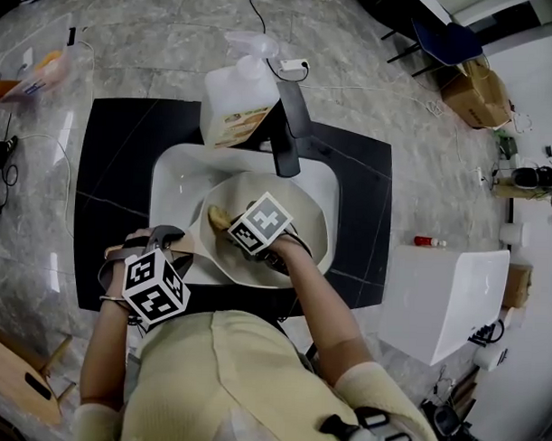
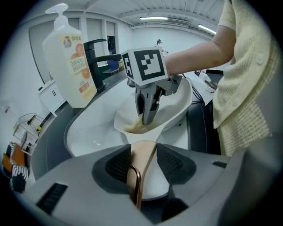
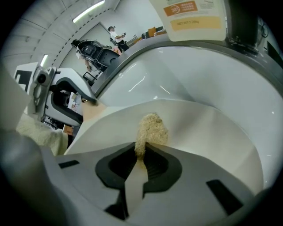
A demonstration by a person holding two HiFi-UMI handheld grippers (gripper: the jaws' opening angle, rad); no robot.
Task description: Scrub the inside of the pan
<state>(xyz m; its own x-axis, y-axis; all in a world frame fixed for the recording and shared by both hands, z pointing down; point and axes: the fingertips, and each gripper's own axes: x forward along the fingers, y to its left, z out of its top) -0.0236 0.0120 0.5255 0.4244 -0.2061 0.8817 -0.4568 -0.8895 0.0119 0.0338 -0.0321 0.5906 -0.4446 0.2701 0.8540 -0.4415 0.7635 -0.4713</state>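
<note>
Pan [image 1: 305, 214] sits tilted in the white sink [image 1: 173, 186], left gripper [image 2: 143, 164] clamped on its handle [image 2: 141, 151], right gripper [image 3: 142, 153] pinching a tan scrubber [image 3: 152, 127] pressed against the pan's inside wall.

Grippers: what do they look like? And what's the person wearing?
The left gripper and right gripper match: light grey moulded shells with black ribbed jaw pads. Each carries a white cube with black square markers, the left cube and the right cube. The person wears a pale yellow knit short-sleeved top.
</note>
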